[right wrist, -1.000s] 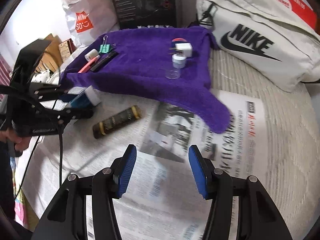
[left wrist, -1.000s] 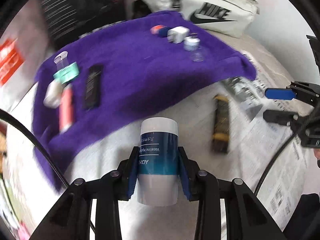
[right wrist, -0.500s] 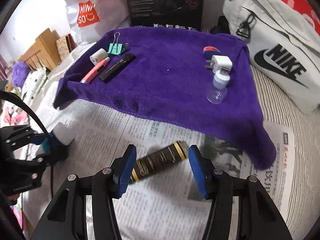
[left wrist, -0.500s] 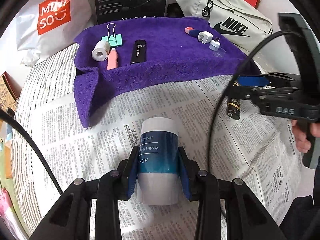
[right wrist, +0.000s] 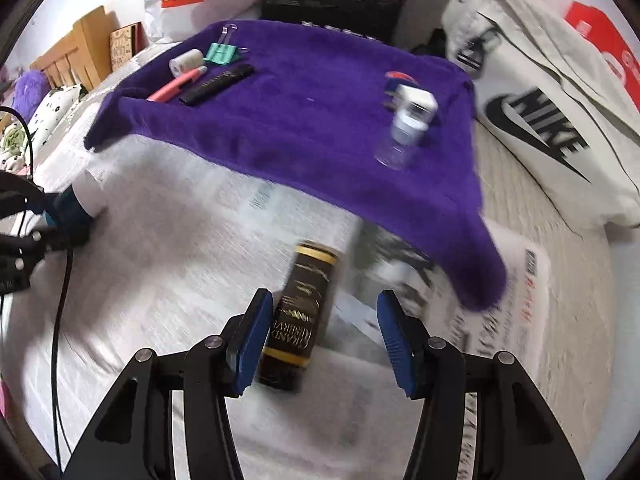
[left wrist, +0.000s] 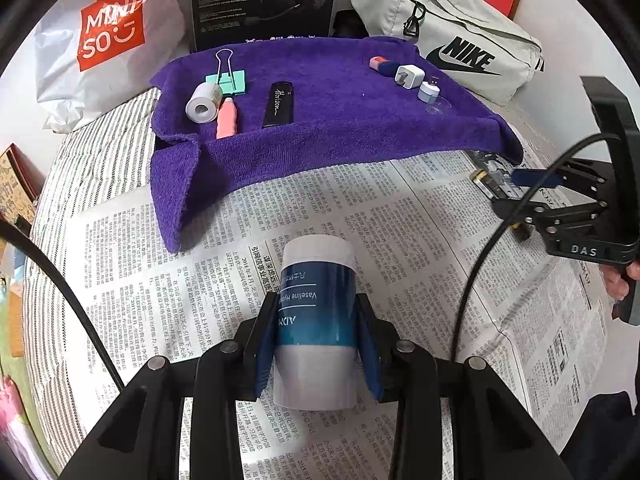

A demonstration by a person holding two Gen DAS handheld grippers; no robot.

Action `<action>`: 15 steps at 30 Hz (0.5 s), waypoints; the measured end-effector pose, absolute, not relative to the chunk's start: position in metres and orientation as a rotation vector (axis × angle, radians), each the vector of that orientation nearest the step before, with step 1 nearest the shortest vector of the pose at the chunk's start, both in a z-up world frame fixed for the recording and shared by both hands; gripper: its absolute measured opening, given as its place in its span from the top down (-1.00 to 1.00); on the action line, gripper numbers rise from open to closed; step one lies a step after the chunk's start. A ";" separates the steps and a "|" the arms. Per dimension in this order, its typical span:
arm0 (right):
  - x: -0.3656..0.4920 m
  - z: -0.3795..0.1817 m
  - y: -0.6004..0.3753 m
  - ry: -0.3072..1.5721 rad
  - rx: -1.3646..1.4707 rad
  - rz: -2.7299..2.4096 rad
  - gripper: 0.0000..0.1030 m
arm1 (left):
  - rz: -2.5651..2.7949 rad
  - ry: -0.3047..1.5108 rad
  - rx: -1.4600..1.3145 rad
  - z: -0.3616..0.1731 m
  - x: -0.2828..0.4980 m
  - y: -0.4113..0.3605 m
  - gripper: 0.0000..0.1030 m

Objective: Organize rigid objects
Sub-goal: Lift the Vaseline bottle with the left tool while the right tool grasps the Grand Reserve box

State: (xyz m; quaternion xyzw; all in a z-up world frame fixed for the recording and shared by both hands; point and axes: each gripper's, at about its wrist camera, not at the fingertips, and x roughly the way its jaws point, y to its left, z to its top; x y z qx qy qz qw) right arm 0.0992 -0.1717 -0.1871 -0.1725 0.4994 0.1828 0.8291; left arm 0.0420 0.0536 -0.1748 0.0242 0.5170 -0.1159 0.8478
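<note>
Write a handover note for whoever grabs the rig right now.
Left gripper: shut on the blue-and-white Vaseline tube, over the newspaper.
Right gripper: open, straddling the black-and-gold tube lying on the newspaper; not gripped.
Done: clip, tape roll, pink pen, black stick, charger and small bits sit on the purple towel.
Left: place the Vaseline tube; grasp and place the black-and-gold tube.

Towel behind jar, on newspaper
</note>
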 end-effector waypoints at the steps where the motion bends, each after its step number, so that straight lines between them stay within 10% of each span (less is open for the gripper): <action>1: 0.098 -0.187 -0.175 1.060 -0.360 0.392 -0.05 | -0.242 1.089 0.048 -0.175 0.042 0.054 0.32; 6: 0.093 -0.191 -0.174 1.057 -0.327 0.469 -0.01 | -0.235 1.093 0.046 -0.175 0.043 0.053 0.32; 10: 0.092 -0.193 -0.173 1.046 -0.284 0.505 0.54 | -0.232 1.098 0.051 -0.175 0.044 0.053 0.32; 15: 0.095 -0.193 -0.177 1.055 -0.232 0.506 0.54 | -0.226 1.101 0.064 -0.176 0.045 0.051 0.31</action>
